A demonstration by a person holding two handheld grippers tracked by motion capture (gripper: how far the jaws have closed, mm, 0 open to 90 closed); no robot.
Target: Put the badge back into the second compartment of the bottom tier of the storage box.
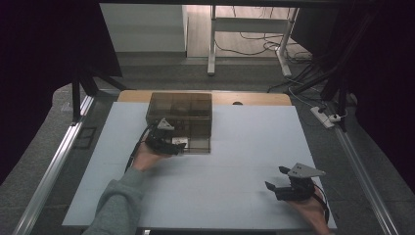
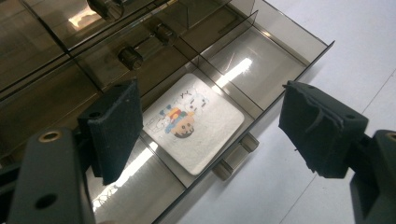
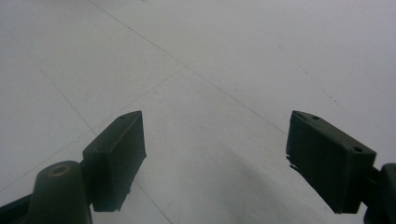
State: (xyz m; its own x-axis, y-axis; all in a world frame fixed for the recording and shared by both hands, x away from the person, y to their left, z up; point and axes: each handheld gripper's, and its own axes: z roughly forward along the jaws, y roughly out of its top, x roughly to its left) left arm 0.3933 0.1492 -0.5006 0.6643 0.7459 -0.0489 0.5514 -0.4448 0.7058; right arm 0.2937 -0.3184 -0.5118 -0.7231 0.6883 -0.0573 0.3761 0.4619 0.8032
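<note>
High view: a smoke-tinted clear plastic organiser box with inner dividers point(image 1: 188, 117) sits on the far left part of the white table top point(image 1: 235, 156), and the person's left gripper point(image 1: 172, 143) hangs at the box's near edge, the grey-sleeved left forearm point(image 1: 120, 196) reaching in from the bottom. In the left gripper view the two black jaws stand apart with nothing pressed between them, and below the gap a white square card printed with a small colourful cartoon figure point(image 2: 194, 122) lies flat in a near compartment of the organiser box point(image 2: 261, 51), just beside the box's front wall and its small latch point(image 2: 236, 156). The right gripper point(image 1: 283, 182) rests well apart from the box at the near right of the table, held by the right hand point(image 1: 311, 210); in the right gripper view its jaws are spread wide over bare white table top point(image 3: 210, 70), holding nothing
</note>
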